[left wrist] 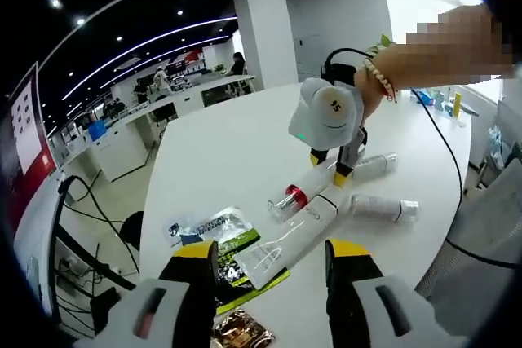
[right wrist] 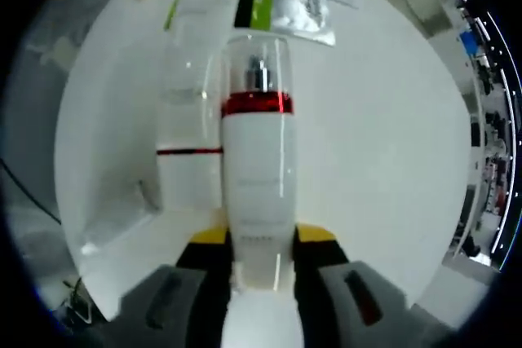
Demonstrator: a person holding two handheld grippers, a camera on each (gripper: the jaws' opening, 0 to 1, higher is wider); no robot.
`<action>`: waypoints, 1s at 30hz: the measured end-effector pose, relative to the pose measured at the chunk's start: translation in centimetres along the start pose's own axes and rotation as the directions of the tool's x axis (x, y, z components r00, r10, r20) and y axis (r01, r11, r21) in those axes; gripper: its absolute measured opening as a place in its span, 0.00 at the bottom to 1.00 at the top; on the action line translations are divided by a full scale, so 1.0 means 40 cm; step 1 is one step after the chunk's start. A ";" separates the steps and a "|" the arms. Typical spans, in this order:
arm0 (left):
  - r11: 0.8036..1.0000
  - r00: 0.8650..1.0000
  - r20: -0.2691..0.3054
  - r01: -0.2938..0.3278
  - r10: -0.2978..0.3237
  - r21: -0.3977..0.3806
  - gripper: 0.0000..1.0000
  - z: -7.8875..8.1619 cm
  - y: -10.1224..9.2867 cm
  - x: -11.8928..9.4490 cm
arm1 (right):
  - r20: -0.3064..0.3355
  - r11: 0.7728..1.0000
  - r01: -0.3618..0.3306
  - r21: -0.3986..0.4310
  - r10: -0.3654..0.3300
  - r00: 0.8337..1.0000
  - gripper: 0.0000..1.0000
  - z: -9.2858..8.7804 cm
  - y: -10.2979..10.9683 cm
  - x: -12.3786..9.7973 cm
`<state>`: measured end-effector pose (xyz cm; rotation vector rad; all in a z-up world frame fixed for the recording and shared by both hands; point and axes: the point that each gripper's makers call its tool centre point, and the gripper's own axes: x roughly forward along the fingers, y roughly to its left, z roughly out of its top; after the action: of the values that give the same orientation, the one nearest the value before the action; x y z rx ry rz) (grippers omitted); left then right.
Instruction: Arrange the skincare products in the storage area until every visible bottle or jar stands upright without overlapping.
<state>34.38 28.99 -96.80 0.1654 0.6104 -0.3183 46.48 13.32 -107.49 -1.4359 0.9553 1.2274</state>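
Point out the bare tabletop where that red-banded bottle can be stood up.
Bare table lies beyond the red-banded bottle, toward the far edge. Crowded: two lying bottles, the tube and sachets near the left gripper.

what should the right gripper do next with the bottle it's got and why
Probably lift and tip it upright. The right gripper is shut on the base of the white bottle with a red band and clear cap, which lies flat on the white table beside a similar bottle.
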 end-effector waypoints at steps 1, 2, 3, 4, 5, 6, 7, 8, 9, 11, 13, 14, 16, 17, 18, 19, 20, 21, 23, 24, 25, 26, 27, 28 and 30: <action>1.000 1.000 0.012 0.004 -0.004 -0.009 0.55 0.006 0.004 -0.001 | 0.004 1.000 0.005 0.002 -0.005 1.000 0.27 0.000 0.000 -0.001; 1.000 1.000 0.015 0.008 -0.007 -0.017 0.55 0.008 0.005 -0.001 | 0.008 1.000 0.010 0.002 -0.010 1.000 0.27 0.000 0.000 -0.001; 1.000 1.000 0.014 0.016 -0.015 -0.026 0.54 0.010 0.005 0.000 | 0.013 1.000 0.019 0.003 -0.019 1.000 0.27 0.000 0.000 -0.002; 0.999 1.000 0.013 0.020 -0.019 -0.028 0.54 0.013 0.005 0.001 | 0.017 1.000 0.024 0.004 -0.024 1.000 0.26 0.001 0.000 -0.002; 0.999 1.000 0.015 0.023 -0.023 -0.028 0.54 0.020 0.006 0.003 | 0.025 0.999 0.033 0.004 -0.033 0.999 0.26 0.001 0.000 -0.003; 0.999 0.999 0.015 0.028 -0.028 -0.025 0.54 0.026 0.006 0.004 | 0.031 0.999 0.039 0.004 -0.039 0.999 0.26 0.000 0.000 -0.003; 0.999 0.999 0.016 0.033 -0.032 -0.024 0.54 0.032 0.006 0.006 | 0.038 0.999 0.044 0.005 -0.044 0.998 0.26 0.000 0.000 -0.004; 0.999 0.999 0.024 0.045 -0.044 -0.029 0.54 0.045 0.004 0.010 | 0.047 0.999 0.052 0.006 -0.052 0.998 0.26 0.000 0.000 -0.005; 0.998 0.997 0.032 0.065 -0.064 -0.020 0.54 0.056 0.001 0.020 | 0.054 0.998 0.056 0.006 -0.056 0.997 0.26 0.000 0.000 -0.005; 0.998 0.998 0.009 0.058 -0.058 0.023 0.54 0.062 0.011 0.041 | 0.071 0.998 0.068 0.008 -0.069 0.995 0.26 -0.001 -0.001 -0.007; 0.995 0.997 -0.002 0.078 -0.078 0.058 0.54 0.065 0.010 0.064 | 0.085 0.997 0.082 0.010 -0.082 0.993 0.26 0.000 0.000 -0.009; 0.994 0.995 -0.011 0.095 -0.094 0.054 0.54 0.064 0.008 0.082 | 0.092 0.996 0.092 0.008 -0.092 0.991 0.26 0.000 0.000 -0.010; 0.989 0.990 -0.024 0.139 -0.138 0.044 0.53 0.059 -0.001 0.107 | 0.102 0.995 0.103 0.009 -0.103 0.989 0.26 0.000 0.000 -0.011; 0.987 0.987 -0.033 0.156 -0.155 0.036 0.53 0.055 -0.002 0.126 | 0.109 0.994 0.109 0.012 -0.110 0.988 0.26 0.001 0.000 -0.011; 0.986 0.986 -0.039 0.164 -0.163 0.035 0.53 0.052 -0.003 0.138 | 0.113 0.993 0.114 0.013 -0.114 0.987 0.26 0.001 0.000 -0.011; 0.983 0.983 -0.045 0.178 -0.177 0.042 0.52 0.048 -0.004 0.156 | 0.120 0.993 0.120 0.014 -0.121 0.985 0.26 0.001 0.000 -0.012; 0.980 0.981 -0.051 0.192 -0.189 0.047 0.51 0.043 -0.006 0.169 | 0.125 0.992 0.126 0.015 -0.127 0.984 0.26 0.001 0.000 -0.013; 0.979 0.979 -0.058 0.200 -0.197 0.043 0.51 0.039 -0.005 0.181 | 0.133 0.991 0.134 0.017 -0.135 0.982 0.26 0.001 0.000 -0.014; 0.973 0.971 -0.069 0.229 -0.228 0.014 0.49 0.033 -0.007 0.210 | 0.152 0.989 0.147 0.023 -0.149 0.977 0.26 0.001 -0.001 -0.016; 0.970 0.967 -0.073 0.245 -0.244 -0.003 0.49 0.030 -0.009 0.222 | 0.156 0.988 0.149 0.025 -0.152 0.976 0.26 0.001 -0.001 -0.016; 0.966 0.963 -0.076 0.257 -0.259 -0.037 0.48 0.027 -0.010 0.239 | 0.171 0.987 0.155 0.037 -0.159 0.972 0.26 0.000 -0.002 -0.017; 0.962 0.960 -0.077 0.267 -0.271 -0.063 0.47 0.027 -0.011 0.249 | 0.182 0.986 0.158 0.048 -0.164 0.969 0.26 -0.001 -0.003 -0.018; 0.954 0.953 -0.073 0.286 -0.293 -0.092 0.47 0.029 -0.017 0.261 | 0.194 0.984 0.163 0.068 -0.173 0.966 0.26 -0.003 -0.004 -0.019; 0.947 0.948 -0.067 0.303 -0.311 -0.103 0.46 0.033 -0.023 0.268 | 0.204 0.983 0.164 0.081 -0.177 0.963 0.26 -0.003 -0.004 -0.020; 0.941 0.943 -0.059 0.320 -0.327 -0.109 0.46 0.040 -0.028 0.285 | 0.229 0.980 0.166 0.111 -0.188 0.955 0.26 -0.006 -0.005 -0.021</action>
<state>43.68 24.76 -102.24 -0.0193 0.7291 -0.6021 46.55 13.10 -106.61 -1.2417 0.6927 1.1771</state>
